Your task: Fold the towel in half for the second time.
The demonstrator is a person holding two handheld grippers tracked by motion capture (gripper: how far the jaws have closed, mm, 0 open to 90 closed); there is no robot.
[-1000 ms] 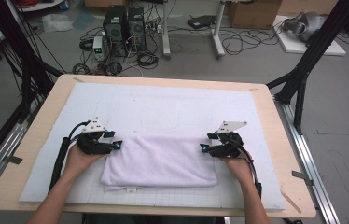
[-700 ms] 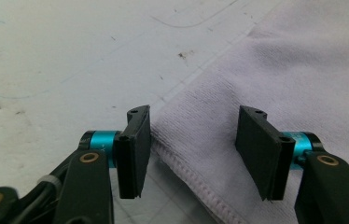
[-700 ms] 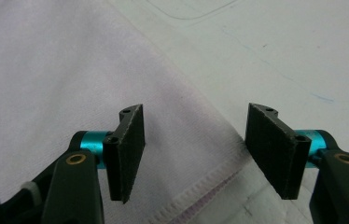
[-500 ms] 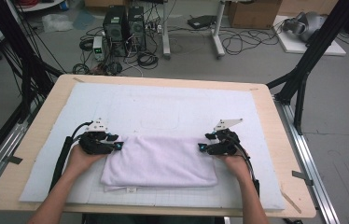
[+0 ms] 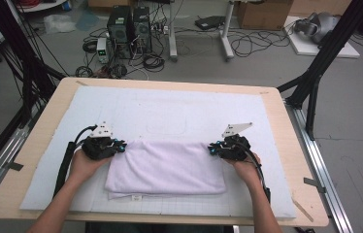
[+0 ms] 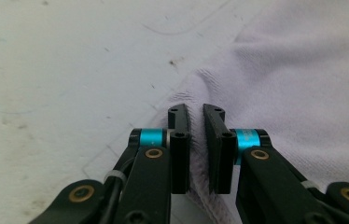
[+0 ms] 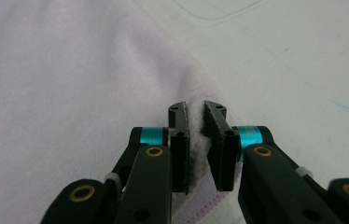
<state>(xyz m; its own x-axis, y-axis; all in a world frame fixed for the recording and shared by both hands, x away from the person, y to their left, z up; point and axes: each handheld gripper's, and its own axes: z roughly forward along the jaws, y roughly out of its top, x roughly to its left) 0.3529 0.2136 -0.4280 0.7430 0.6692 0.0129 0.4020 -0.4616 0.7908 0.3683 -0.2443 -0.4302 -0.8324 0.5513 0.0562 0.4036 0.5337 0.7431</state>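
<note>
Both grippers have just been closing, and each now pinches an upper corner of the folded white towel (image 5: 166, 166): the left gripper (image 6: 195, 140) at its upper-left corner, the right gripper (image 7: 196, 140) at its upper-right. The towel lies at lower centre of the high view on the white mat (image 5: 179, 111), long axis running left to right. Each bite looks shallow, so a lift could pull out only the top layer or slip off, leaving the fold skewed.

The high view looks forward and down from above the person's side onto the whole table (image 5: 286, 145), while the 2 gripper views sit low and very close behind their own jaws, each facing 1 far corner of the folded towel (image 5: 167, 167), which all 3 views share.
</note>
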